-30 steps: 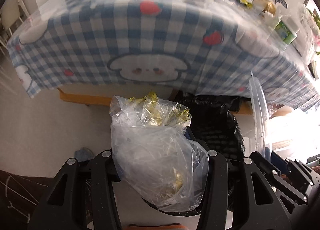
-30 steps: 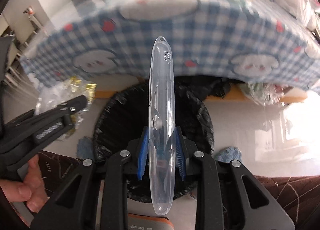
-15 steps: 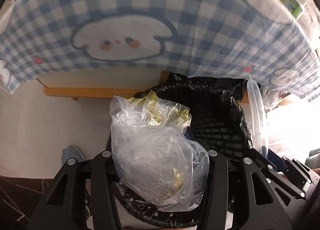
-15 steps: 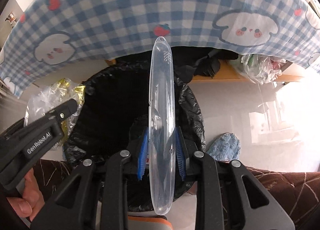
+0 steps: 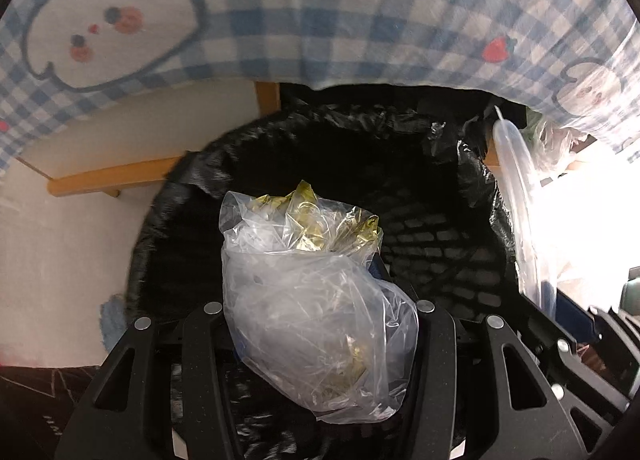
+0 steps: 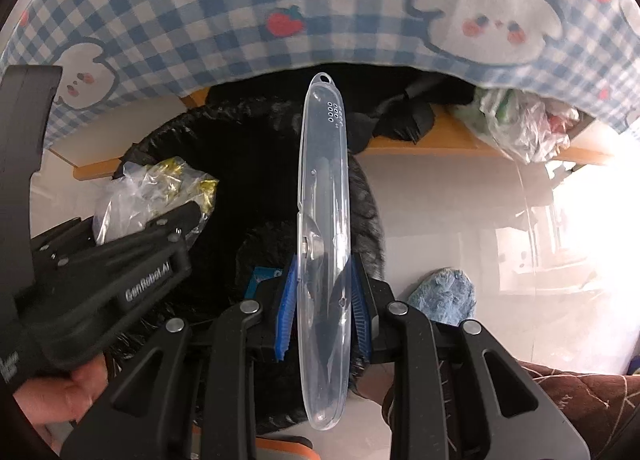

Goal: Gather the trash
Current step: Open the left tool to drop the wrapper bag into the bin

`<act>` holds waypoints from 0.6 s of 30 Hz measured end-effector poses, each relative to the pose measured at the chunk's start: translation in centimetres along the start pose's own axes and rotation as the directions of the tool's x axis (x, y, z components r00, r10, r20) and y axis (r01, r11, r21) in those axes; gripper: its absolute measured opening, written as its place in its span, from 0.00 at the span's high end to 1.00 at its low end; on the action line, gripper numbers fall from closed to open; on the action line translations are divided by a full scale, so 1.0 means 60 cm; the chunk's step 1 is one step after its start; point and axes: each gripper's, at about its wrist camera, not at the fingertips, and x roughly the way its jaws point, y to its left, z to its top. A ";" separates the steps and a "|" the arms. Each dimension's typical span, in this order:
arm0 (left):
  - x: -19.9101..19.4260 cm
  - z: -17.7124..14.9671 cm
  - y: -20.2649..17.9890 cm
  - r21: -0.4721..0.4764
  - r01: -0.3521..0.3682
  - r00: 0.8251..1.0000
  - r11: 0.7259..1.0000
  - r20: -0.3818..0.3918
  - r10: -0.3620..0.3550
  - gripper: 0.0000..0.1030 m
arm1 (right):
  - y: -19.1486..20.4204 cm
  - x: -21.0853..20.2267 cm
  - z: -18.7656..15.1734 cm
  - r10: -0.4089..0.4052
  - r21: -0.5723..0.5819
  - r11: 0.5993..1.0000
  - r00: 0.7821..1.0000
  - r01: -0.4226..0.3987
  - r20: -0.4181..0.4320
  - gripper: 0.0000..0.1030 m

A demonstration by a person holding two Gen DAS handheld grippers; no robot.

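The left gripper [image 5: 316,312] has its jaws pinching a crumpled clear plastic bag with shiny gold wrappers inside [image 5: 316,300], right over the round black bin with a black liner [image 5: 320,148]. The right gripper [image 6: 322,300] has its jaws pinching a long clear plastic case [image 6: 324,244] above the same bin, under the blue checked cloth with white bunnies [image 6: 224,20].

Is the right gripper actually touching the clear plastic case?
Touching. The right wrist view shows the right gripper with both blue pads pressed against the clear plastic case.
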 end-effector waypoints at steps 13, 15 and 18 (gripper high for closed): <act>0.017 -0.022 -0.022 0.059 -0.055 0.998 0.997 0.016 0.054 0.32 | -0.019 -0.012 -0.008 0.036 0.037 0.999 0.999 -0.037 0.008 0.76; 0.009 -0.024 -0.010 0.047 -0.054 0.999 0.997 0.013 0.053 0.27 | 0.000 -0.014 -0.006 0.044 0.007 0.999 0.999 -0.044 0.014 0.76; -0.014 -0.025 0.019 0.011 -0.060 0.997 0.998 0.040 0.059 0.15 | 0.025 -0.012 -0.006 0.045 -0.034 0.998 0.999 -0.045 0.013 0.76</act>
